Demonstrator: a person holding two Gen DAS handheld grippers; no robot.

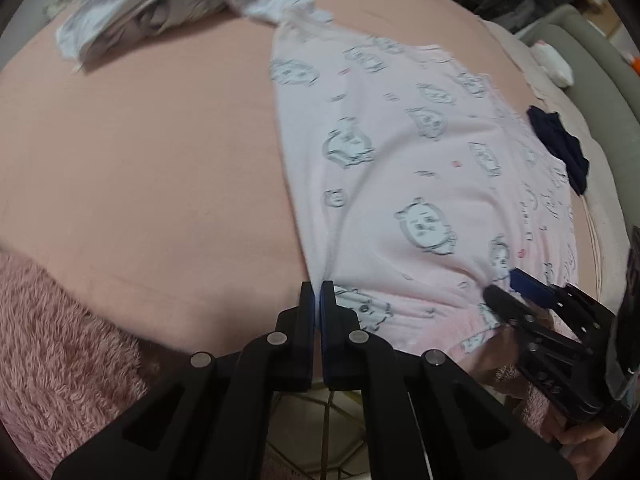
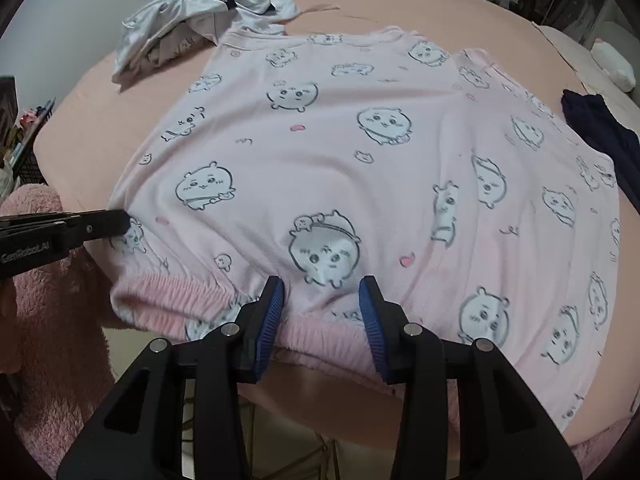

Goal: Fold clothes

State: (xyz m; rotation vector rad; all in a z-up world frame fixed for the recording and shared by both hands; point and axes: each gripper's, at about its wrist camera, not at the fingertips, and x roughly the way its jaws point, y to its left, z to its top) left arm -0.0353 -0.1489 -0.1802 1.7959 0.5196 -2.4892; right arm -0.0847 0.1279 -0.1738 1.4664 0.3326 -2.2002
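A pink garment printed with white cartoon animals lies spread flat on the peach bed; it also shows in the left wrist view. Its elastic waistband faces me at the near edge. My left gripper is shut on the garment's near left edge; it shows from the side in the right wrist view. My right gripper is open, its jaws straddling the waistband edge without clamping it; it appears in the left wrist view.
A crumpled grey-white garment lies at the far left of the bed. A dark navy garment lies at the right. A fluffy pink blanket hangs at the near left. A white object rests far right.
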